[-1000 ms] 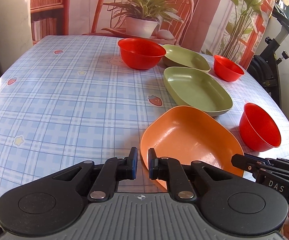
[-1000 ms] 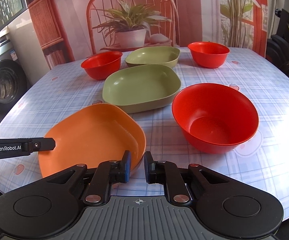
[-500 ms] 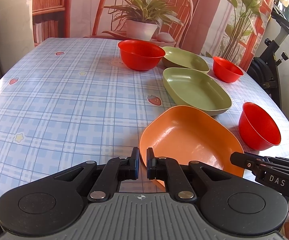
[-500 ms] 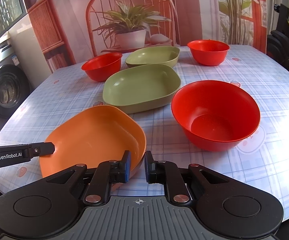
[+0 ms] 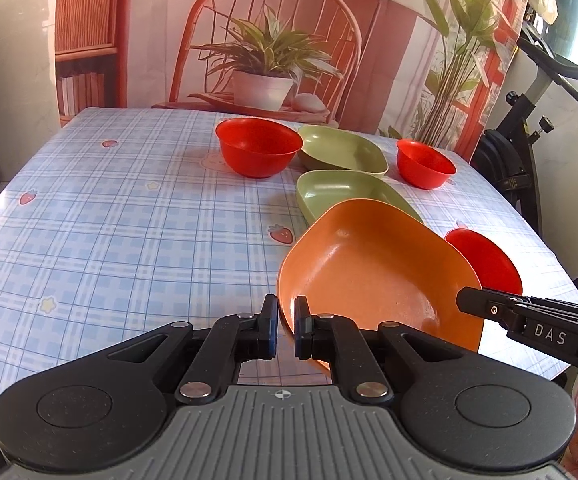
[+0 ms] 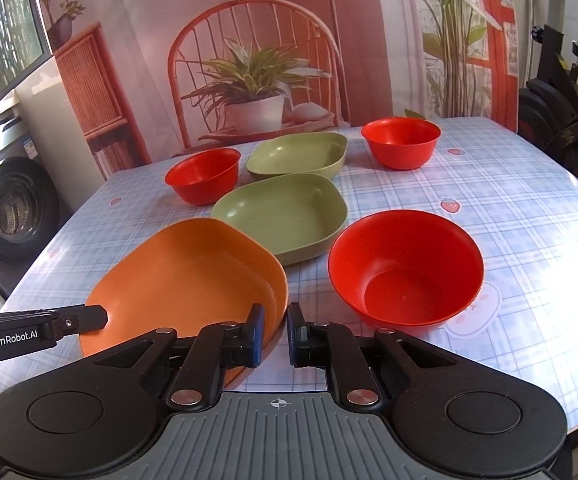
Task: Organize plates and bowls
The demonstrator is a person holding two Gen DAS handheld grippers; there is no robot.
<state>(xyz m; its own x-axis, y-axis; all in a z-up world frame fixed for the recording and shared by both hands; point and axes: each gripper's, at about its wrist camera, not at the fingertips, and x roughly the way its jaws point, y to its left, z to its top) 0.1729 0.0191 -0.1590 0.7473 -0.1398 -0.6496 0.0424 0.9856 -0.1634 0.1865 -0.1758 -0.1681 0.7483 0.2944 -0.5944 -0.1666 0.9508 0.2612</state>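
Note:
An orange plate (image 5: 377, 272) (image 6: 185, 276) hangs tilted above the table, held at two sides. My left gripper (image 5: 285, 320) is shut on its near left rim. My right gripper (image 6: 275, 328) is shut on its near right rim and also shows at the right of the left wrist view. Behind it lie a near green plate (image 6: 281, 216) and a far green plate (image 6: 297, 154). Three red bowls stand around them: one at the near right (image 6: 405, 268), one at the far left (image 6: 203, 174), one at the far right (image 6: 401, 140).
The table (image 5: 129, 240) has a blue checked cloth, with a wide bare stretch on its left in the left wrist view. An exercise bike (image 6: 557, 92) stands past the right edge. A washing machine (image 6: 13, 208) is off the left side.
Both grippers have risen with the orange plate between them. It has left the table and now covers part of the near green plate and the near red bowl in the left wrist view.

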